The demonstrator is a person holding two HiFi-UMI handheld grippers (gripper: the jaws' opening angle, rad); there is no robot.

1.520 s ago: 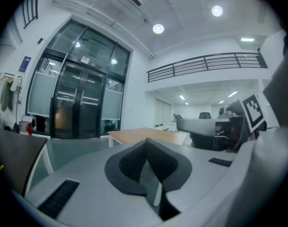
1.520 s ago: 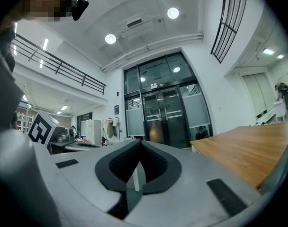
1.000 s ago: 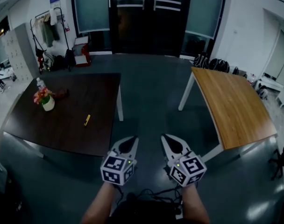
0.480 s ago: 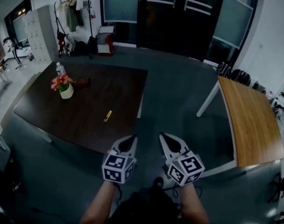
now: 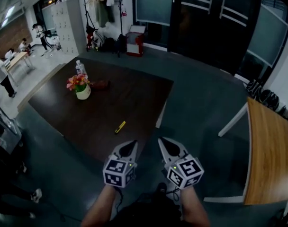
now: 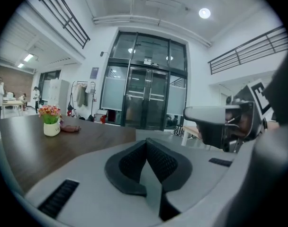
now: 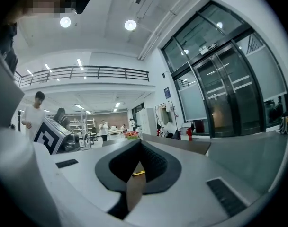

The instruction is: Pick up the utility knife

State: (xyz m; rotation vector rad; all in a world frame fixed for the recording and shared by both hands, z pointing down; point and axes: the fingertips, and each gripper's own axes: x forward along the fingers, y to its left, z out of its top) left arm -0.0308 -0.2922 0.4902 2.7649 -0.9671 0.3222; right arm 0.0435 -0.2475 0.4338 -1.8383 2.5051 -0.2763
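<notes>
The yellow utility knife (image 5: 120,126) lies on the dark brown table (image 5: 134,93), near its front edge. My left gripper (image 5: 132,144) hangs just short of that edge, below and right of the knife, shut and empty. Beside it, further right, my right gripper (image 5: 161,141) is over the floor with its jaws together, holding nothing. In the right gripper view a sliver of the knife (image 7: 138,173) shows through the slot behind the closed tips (image 7: 138,143). The left gripper view shows closed tips (image 6: 146,141) and the table top (image 6: 87,136), but not the knife.
A white pot of flowers (image 5: 82,92), a water bottle (image 5: 79,68) and a small dark red object (image 5: 101,84) stand at the table's far left. A light wooden table (image 5: 272,145) is at the right. People (image 5: 2,79) stand far left; a coat rack (image 5: 103,11) and red box (image 5: 134,39) are behind.
The view has swung left, so the dark table and knife now sit closer and more central. Both grippers have come up to the table's front edge, still shut.
</notes>
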